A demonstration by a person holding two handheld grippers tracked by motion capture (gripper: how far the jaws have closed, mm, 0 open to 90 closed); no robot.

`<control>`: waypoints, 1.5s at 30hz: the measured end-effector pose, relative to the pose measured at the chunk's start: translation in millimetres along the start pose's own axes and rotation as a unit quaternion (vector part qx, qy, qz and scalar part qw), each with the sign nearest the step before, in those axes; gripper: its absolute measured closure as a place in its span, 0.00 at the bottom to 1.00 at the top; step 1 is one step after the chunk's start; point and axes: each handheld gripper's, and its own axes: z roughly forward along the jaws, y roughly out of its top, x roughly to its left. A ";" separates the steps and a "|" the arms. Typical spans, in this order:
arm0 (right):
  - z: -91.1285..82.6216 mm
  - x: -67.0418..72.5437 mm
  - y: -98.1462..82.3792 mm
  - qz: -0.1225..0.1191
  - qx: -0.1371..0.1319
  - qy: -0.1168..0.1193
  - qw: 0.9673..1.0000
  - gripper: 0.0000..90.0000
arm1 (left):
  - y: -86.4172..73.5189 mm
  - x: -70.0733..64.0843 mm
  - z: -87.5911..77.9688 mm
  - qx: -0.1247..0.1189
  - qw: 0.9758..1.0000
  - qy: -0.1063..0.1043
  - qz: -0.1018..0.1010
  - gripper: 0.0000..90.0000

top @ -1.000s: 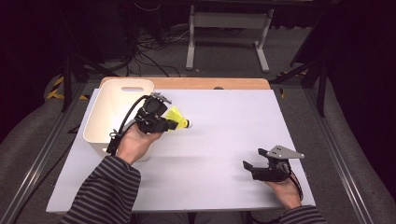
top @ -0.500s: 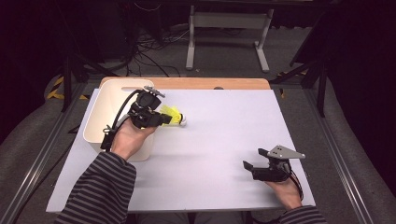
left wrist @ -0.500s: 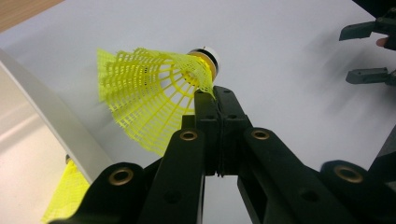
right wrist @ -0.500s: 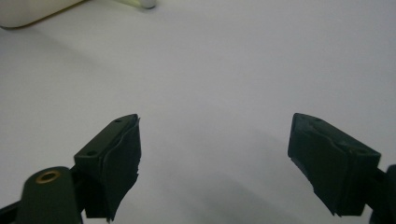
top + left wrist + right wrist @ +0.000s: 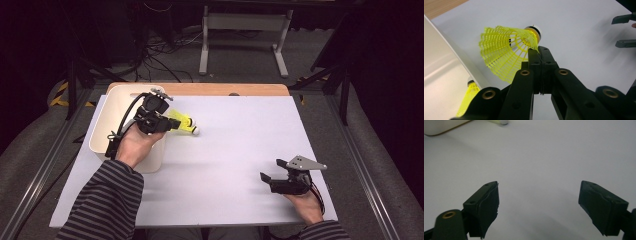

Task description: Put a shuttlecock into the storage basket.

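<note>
Across the high view, a large white rectangular tabletop point(image 5: 240, 150) is seen, with a strip of bare wood point(image 5: 220, 89) at its far edge and metal rails along both sides. At the table's far-left part a white plastic rectangular bin point(image 5: 107, 132) is set. Over the bin's right rim the left gripper point(image 5: 167, 125) is held, its jaws clamped tight on the netted skirt of a yellow plastic shuttlecock point(image 5: 182, 124), whose white cork tip points rightward above bare table just beside the bin.

From the left gripper view the pinch is made plain: the shuttlecock point(image 5: 506, 50) is caught by the edge of its skirt, and a second yellow shuttlecock point(image 5: 469, 100) is seen lying inside the bin point(image 5: 446, 75), which is hidden by the hand in the high view.

Near the front-right corner the right gripper point(image 5: 270, 176) is rested, jaws spread wide with nothing between them, as confirmed in the right gripper view point(image 5: 539, 207).

Wide bare table is left between the two grippers.
</note>
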 end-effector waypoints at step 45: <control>-0.8 -0.9 -0.2 0.003 -0.002 0.001 1.000 0.19 | 0.6 23.6 -27.4 -0.021 0.999 0.026 -0.028 1.00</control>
